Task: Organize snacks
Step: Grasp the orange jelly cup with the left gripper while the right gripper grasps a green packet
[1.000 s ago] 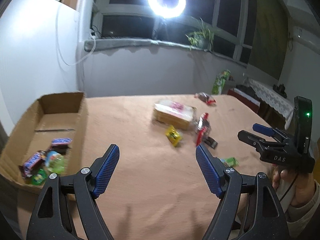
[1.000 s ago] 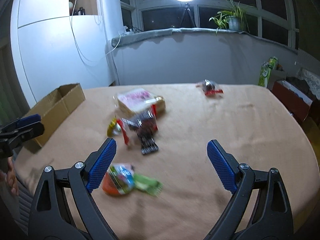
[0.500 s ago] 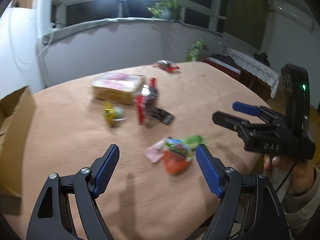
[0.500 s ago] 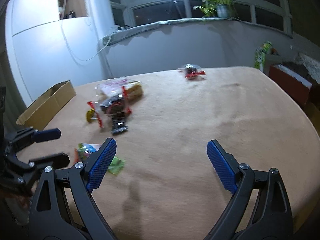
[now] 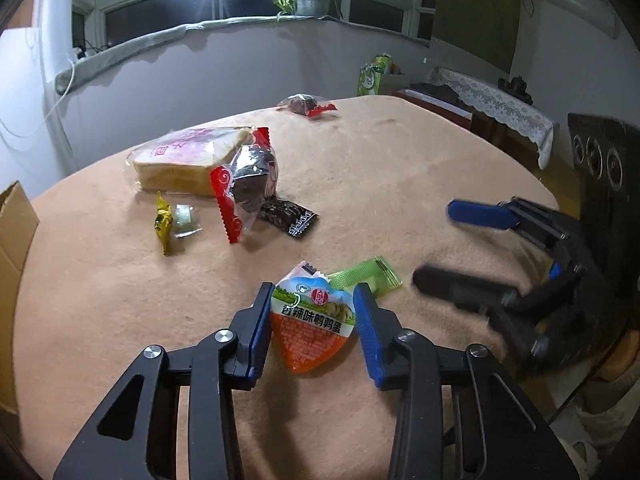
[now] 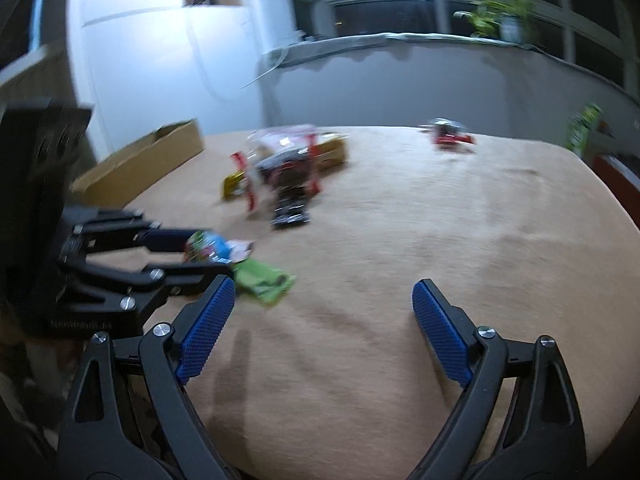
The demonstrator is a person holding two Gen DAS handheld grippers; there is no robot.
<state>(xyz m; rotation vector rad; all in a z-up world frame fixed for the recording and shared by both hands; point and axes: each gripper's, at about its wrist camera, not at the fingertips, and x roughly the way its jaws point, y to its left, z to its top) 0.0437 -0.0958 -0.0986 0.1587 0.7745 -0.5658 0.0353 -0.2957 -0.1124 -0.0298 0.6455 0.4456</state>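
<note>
An orange and blue heart-shaped snack packet lies on the tan tablecloth near the front edge. My left gripper straddles it. Its jaws are closing and the blue pads stand right at the packet's two sides, without squeezing it. The right wrist view shows the same left gripper around the packet. A green sachet lies just behind the packet. My right gripper hangs open over bare cloth to the right, with nothing between its fingers.
Behind lie a bagged bread slice, a red-edged clear pack, a dark sachet and a yellow candy. One red wrapper sits far back. A cardboard box stands at the left edge.
My left gripper swung from the box toward the snacks, dropped over the orange packet, and its jaws narrowed around it. The right gripper sank a little and stayed wide.
</note>
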